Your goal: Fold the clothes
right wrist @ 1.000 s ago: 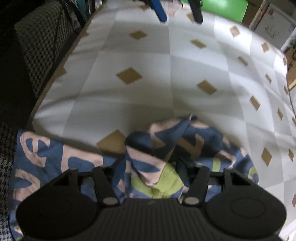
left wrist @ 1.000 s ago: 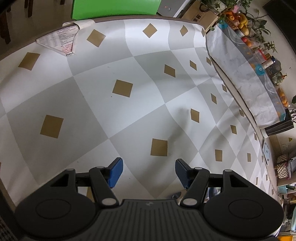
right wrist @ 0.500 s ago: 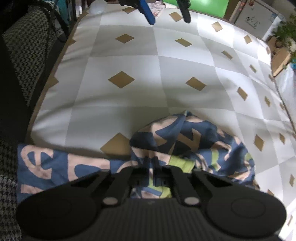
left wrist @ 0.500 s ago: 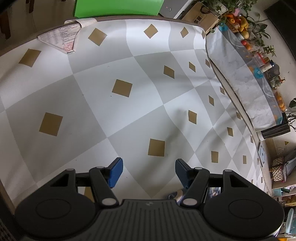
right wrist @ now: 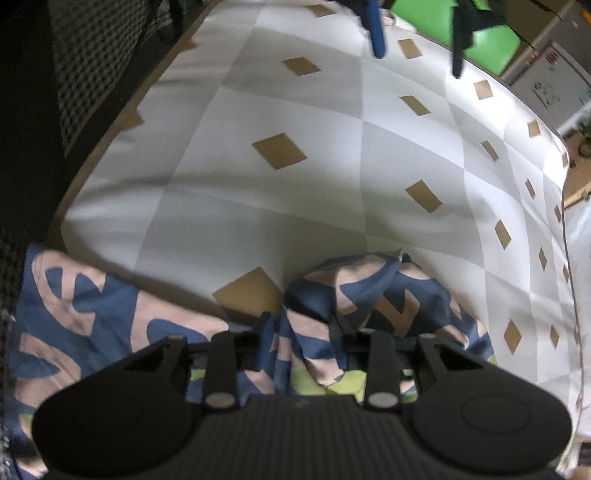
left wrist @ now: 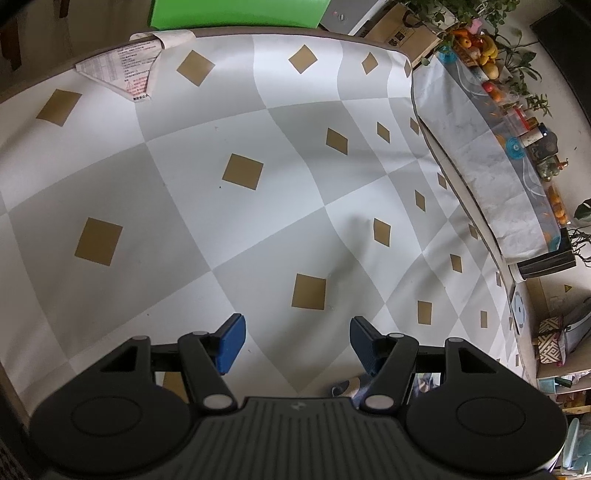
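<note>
A garment [right wrist: 388, 295] patterned in blue, pink and lime green lies crumpled at the near edge of the table, with one part [right wrist: 85, 314] hanging off the left corner. My right gripper [right wrist: 301, 332] points down into it. Its jaws are opening, and a raised fold of the fabric stands between the fingers without being clamped. My left gripper [left wrist: 295, 343] hovers open over the bare checked tablecloth [left wrist: 258, 221], nothing between its blue pads. The left gripper [right wrist: 417, 40] also shows at the far end of the table in the right wrist view.
A printed paper sheet [left wrist: 125, 74] lies at the far left corner of the table. Behind the table stands a green chair [left wrist: 236, 13]. A side counter [left wrist: 480, 158] with fruit and bottles runs along the right. A houndstooth chair [right wrist: 92, 55] stands by the left edge.
The right gripper closed on a fold of the garment half a second ago, and its jaws now stand wider apart. It has shifted a little over the cloth. The left gripper has stayed put.
</note>
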Motion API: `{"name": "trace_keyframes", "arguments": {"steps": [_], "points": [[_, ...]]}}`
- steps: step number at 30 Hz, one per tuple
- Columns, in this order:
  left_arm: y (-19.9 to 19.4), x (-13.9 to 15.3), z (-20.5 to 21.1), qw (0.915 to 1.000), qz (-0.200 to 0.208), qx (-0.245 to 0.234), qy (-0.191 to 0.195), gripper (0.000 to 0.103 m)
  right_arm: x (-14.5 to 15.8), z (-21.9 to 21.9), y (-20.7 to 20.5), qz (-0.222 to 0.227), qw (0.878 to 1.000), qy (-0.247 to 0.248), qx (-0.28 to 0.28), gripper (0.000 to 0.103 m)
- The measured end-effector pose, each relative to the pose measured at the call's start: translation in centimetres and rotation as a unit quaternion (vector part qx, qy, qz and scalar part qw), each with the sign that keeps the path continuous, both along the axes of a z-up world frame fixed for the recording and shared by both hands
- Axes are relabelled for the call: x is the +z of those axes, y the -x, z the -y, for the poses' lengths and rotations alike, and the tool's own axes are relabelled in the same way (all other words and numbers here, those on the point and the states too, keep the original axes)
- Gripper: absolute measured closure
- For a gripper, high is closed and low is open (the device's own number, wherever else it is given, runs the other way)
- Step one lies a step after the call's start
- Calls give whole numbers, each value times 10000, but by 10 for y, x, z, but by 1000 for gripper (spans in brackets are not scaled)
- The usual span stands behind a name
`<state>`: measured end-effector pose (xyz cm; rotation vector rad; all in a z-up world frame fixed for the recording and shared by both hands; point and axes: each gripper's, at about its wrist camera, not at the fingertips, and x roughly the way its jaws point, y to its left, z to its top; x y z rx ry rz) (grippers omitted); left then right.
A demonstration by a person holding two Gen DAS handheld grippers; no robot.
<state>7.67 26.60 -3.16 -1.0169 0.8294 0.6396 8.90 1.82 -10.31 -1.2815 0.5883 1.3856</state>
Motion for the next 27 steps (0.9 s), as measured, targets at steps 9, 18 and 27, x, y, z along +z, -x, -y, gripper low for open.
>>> {"name": "trace_keyframes", "arguments": {"steps": [9, 18, 27], "points": [[1, 1, 0, 10000, 30, 9, 19, 42, 18, 2, -36, -1235, 9757, -851, -1596, 99], [14, 16, -12, 9994, 158, 252, -188, 42, 64, 9, -93, -3414, 8115, -3042, -3638, 99], [38, 33, -36, 9942, 165, 835, -652, 42, 74, -71, -99, -3731, 7676, -3775, -3593, 77]]}}
